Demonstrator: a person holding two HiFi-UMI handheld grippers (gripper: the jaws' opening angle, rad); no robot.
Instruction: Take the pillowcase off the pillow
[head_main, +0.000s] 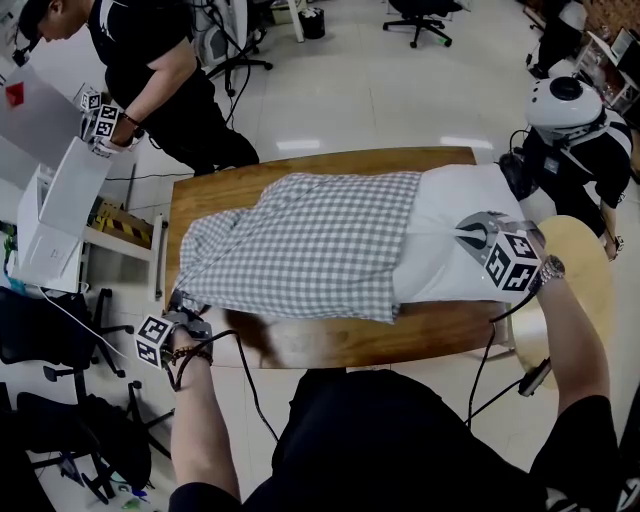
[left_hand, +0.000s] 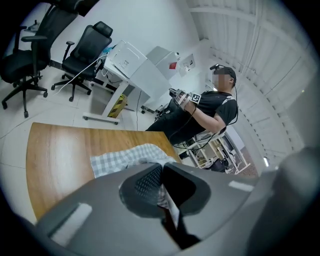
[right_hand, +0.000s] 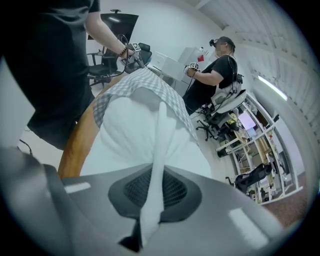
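Left gripper (left_hand: 161, 192) is clamped on the checked pillowcase (head_main: 310, 245) corner, right gripper (right_hand: 150, 200) is pinching a fold of the white pillow (head_main: 450, 255).

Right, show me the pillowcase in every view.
Head view: pillowcase mid-picture, left of the bare pillow.
Left gripper view: lower centre, beyond the jaws.
Right gripper view: top centre, behind the pillow.
Shared landmark: the wooden table.
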